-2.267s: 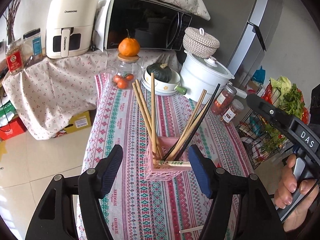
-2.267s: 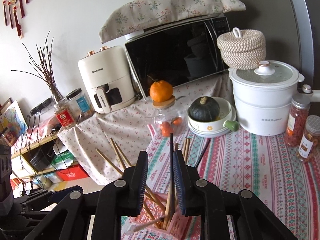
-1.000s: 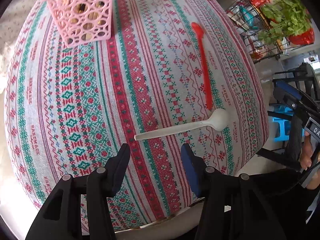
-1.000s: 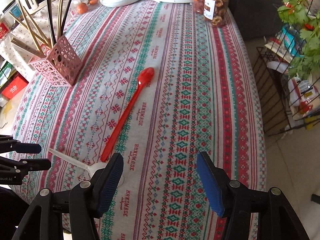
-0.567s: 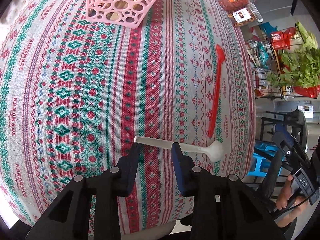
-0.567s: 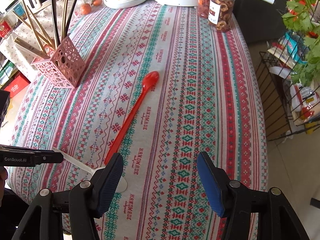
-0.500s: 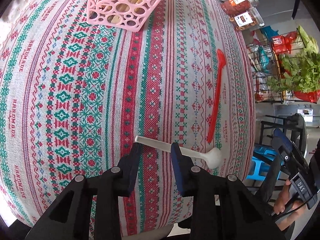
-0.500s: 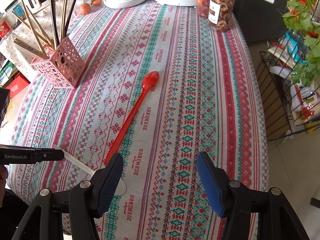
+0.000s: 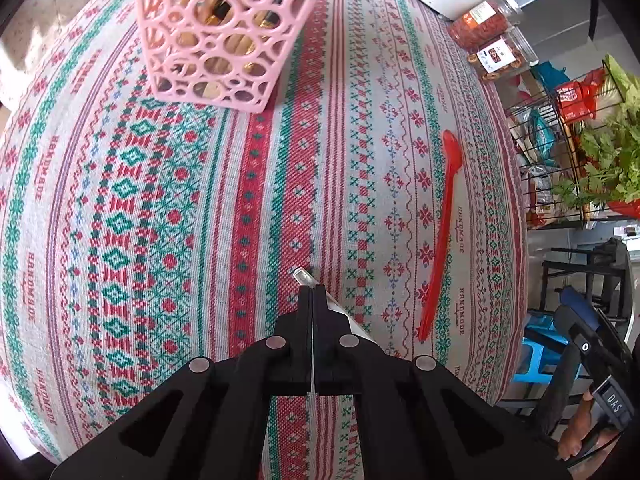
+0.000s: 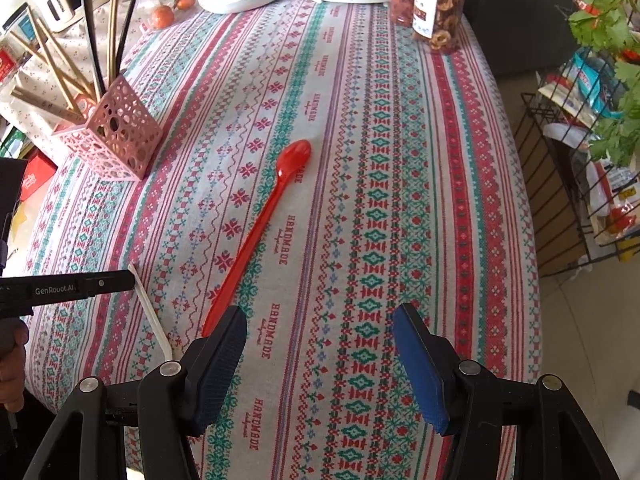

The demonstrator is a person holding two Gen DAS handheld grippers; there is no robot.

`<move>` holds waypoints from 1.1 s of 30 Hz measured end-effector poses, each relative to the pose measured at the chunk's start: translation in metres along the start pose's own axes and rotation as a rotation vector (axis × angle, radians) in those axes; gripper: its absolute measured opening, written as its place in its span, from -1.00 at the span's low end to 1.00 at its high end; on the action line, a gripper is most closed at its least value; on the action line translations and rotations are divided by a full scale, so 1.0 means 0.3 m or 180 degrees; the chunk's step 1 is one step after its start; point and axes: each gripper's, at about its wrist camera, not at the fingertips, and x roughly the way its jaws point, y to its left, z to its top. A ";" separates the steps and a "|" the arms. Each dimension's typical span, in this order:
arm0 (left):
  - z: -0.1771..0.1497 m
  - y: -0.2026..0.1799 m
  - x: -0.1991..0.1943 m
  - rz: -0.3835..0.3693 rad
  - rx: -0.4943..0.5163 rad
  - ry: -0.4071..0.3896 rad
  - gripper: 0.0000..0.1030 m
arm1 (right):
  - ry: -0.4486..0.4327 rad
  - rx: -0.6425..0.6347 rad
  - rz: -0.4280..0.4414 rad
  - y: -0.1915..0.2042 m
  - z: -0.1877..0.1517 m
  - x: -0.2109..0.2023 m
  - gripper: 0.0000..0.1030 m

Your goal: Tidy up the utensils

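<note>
left gripper clamped on thin white plastic spoon handle | right gripper wide, empty | lift level, drop handle-first into pink perforated plastic holder

Lying on the tablecloth: a long spoon mid-table, a second spoon near the front-left edge. Standing back left, a holder with chopsticks in it. Behind, at the far edge, two jars, probably touching.
</note>
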 end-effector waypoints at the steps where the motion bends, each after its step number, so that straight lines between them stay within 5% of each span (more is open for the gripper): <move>1: 0.004 -0.017 -0.001 0.0021 0.0066 -0.0043 -1.00 | 0.0003 0.0032 0.0007 -0.005 0.003 0.000 0.28; 14: -0.015 -0.107 -0.225 -0.0049 0.0624 -0.0774 -1.00 | 0.0111 0.0081 0.0038 -0.005 0.025 0.038 0.28; 18: -0.026 -0.067 -0.213 -0.0168 0.0532 -0.0394 -1.00 | 0.0124 0.0097 0.0070 0.012 0.050 0.057 0.28; 22: -0.052 -0.043 -0.126 0.0051 0.0456 -0.0131 -0.92 | 0.0162 0.0069 0.0114 0.034 0.069 0.074 0.28; 26: -0.041 -0.055 -0.049 0.0208 0.0373 -0.0018 -0.61 | 0.0200 0.0028 0.0088 0.049 0.072 0.093 0.28; 33: -0.005 -0.081 0.015 0.0495 0.0244 -0.0035 -0.57 | 0.0279 0.0027 0.0040 0.031 0.064 0.121 0.28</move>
